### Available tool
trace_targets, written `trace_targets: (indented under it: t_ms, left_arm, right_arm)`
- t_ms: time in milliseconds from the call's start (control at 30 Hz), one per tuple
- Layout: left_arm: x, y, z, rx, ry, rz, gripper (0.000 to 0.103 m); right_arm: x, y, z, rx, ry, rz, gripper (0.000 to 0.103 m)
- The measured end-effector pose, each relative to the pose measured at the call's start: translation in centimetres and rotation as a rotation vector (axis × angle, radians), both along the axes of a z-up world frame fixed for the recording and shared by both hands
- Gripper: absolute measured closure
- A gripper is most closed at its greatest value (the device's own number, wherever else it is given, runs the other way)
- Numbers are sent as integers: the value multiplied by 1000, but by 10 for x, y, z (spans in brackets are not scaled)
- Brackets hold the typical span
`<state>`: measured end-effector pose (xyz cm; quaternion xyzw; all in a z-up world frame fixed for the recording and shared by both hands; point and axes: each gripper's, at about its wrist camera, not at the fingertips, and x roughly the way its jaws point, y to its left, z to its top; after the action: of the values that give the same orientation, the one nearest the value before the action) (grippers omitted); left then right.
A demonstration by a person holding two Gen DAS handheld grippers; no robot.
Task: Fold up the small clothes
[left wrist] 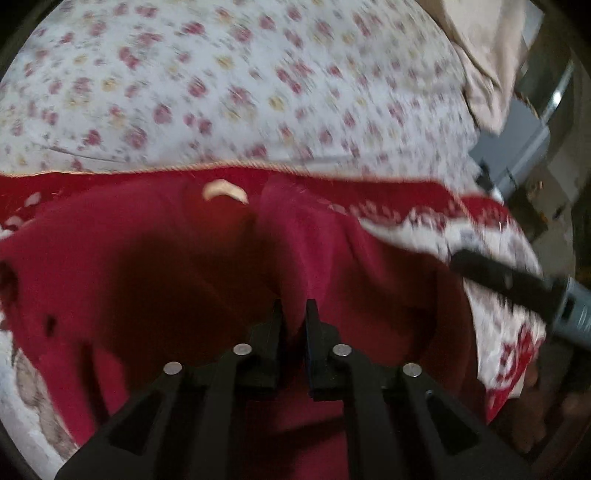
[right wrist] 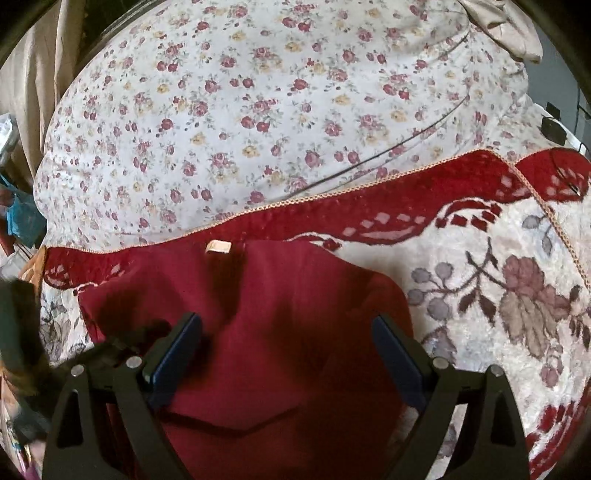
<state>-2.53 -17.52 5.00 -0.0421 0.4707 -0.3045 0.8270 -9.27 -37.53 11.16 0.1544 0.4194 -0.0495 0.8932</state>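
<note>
A dark red garment (left wrist: 155, 266) with a pale label (left wrist: 225, 190) at its far edge lies on a red and cream flowered blanket (left wrist: 491, 236). My left gripper (left wrist: 295, 308) is shut on a raised fold of the garment, which drapes down both sides of the fingers. The view is blurred. In the right wrist view the same garment (right wrist: 295, 317) lies spread below my right gripper (right wrist: 288, 325), which is open and empty above the cloth. The label (right wrist: 218, 246) shows at the far edge. My right gripper also shows at the right of the left wrist view (left wrist: 509, 280).
A white bedsheet with small red flowers (right wrist: 258, 110) covers the bed beyond the blanket (right wrist: 498, 280). Beige cloth (right wrist: 33, 74) hangs at far left, another beige piece (right wrist: 506, 33) lies at top right. Clutter (right wrist: 18, 218) sits left of the bed. Dark cables (right wrist: 424, 131) cross the sheet.
</note>
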Motion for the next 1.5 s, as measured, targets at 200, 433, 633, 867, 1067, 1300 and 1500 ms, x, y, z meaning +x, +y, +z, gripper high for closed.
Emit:
trace_targets:
  t_ms: [200, 433, 633, 867, 1067, 1300, 1500]
  left_arm:
    - [-34, 27, 39, 0, -57, -66, 88]
    - [-30, 113, 46, 205, -205, 201, 83]
    - [-5, 148, 0, 296, -95, 308, 83]
    - [-3, 160, -9, 292, -56, 346, 83]
    - [-4, 161, -3, 272, -59, 354, 83]
    - [-4, 157, 0, 229, -58, 321, 83]
    - [-16, 154, 9, 157, -49, 245, 83]
  right_arm:
    - [4, -4, -11, 86, 19, -6, 7]
    - [30, 7, -21, 136, 82, 97, 7]
    - [56, 39, -47, -7, 225, 268, 8]
    - [48, 77, -77, -261, 240, 444, 42]
    - [36, 91, -52, -340, 153, 543, 96]
    - [51, 44, -15, -520, 55, 335, 96]
    - [76, 15, -33, -318, 134, 224, 61]
